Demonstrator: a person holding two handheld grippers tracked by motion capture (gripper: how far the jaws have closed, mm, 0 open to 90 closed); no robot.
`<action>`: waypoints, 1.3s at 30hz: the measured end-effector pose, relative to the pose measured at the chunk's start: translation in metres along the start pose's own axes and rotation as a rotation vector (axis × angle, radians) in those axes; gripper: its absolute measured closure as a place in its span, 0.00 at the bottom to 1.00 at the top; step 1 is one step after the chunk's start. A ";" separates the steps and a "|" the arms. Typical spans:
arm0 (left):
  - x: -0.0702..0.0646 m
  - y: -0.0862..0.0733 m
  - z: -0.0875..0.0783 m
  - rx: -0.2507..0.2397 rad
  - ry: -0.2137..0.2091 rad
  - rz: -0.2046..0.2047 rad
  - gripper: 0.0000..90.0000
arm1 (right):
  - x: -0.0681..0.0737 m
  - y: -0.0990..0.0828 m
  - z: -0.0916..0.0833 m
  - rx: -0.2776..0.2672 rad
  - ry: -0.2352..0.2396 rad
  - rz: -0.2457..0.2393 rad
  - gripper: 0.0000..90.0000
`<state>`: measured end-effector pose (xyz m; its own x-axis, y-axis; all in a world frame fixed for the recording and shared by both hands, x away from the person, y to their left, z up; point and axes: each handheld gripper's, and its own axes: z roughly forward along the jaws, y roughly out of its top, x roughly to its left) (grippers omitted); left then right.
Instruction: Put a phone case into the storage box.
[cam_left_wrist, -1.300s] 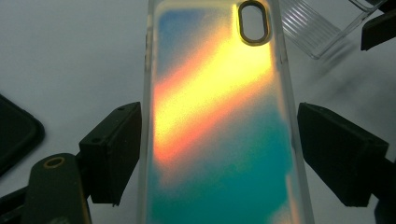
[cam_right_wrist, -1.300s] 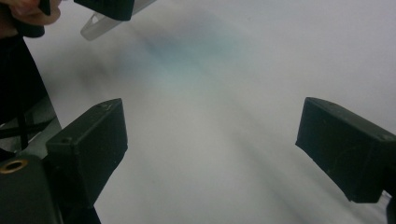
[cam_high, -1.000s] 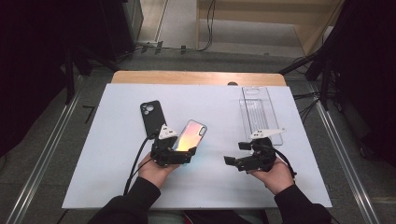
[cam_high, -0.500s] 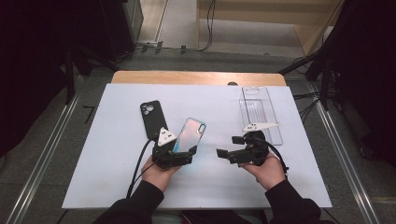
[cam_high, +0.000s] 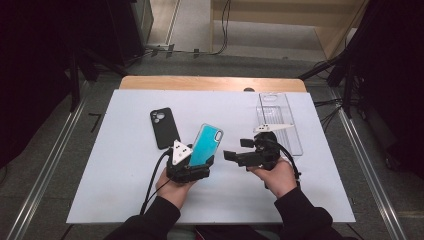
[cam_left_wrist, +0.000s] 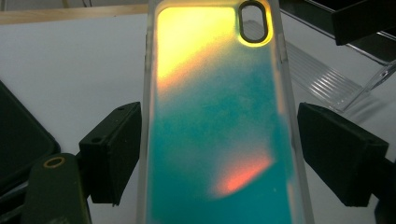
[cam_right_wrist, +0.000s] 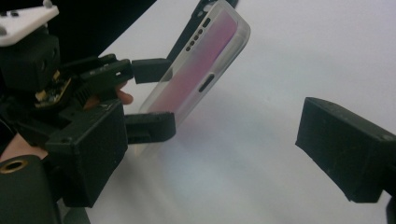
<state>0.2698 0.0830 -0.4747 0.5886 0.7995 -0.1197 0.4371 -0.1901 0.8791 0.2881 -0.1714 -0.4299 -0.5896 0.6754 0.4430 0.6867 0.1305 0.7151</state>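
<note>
In the high view, the left gripper (cam_high: 202, 161) held the teal phone case (cam_high: 205, 145) by its edges, tilted up above the white worktop (cam_high: 125, 165); the right gripper (cam_high: 234, 156) hovered just beside it, jaws apart and empty. In the left gripper view, both jaws flanked the case (cam_left_wrist: 217, 121). In the right gripper view, that gripper's own jaws stood wide with nothing between them.

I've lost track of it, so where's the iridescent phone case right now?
In the high view, the iridescent phone case is held tilted up in the left gripper, left of centre, between the black phone case and the right gripper.
</note>
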 end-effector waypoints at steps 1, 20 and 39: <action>-0.001 0.000 0.001 0.001 -0.003 -0.001 0.19 | 0.000 0.003 0.003 -0.004 0.001 0.001 0.08; -0.008 -0.004 -0.002 -0.077 0.012 -0.001 0.19 | -0.001 0.019 0.023 -0.040 0.055 0.079 0.21; -0.014 -0.006 -0.002 -0.077 -0.038 -0.055 0.19 | -0.011 0.027 0.035 -0.047 0.069 0.206 0.72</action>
<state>0.2574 0.0736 -0.4779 0.5913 0.7849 -0.1852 0.4170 -0.1010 0.9033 0.3277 -0.1497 -0.4342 -0.4673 0.6329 0.6172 0.7763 -0.0402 0.6290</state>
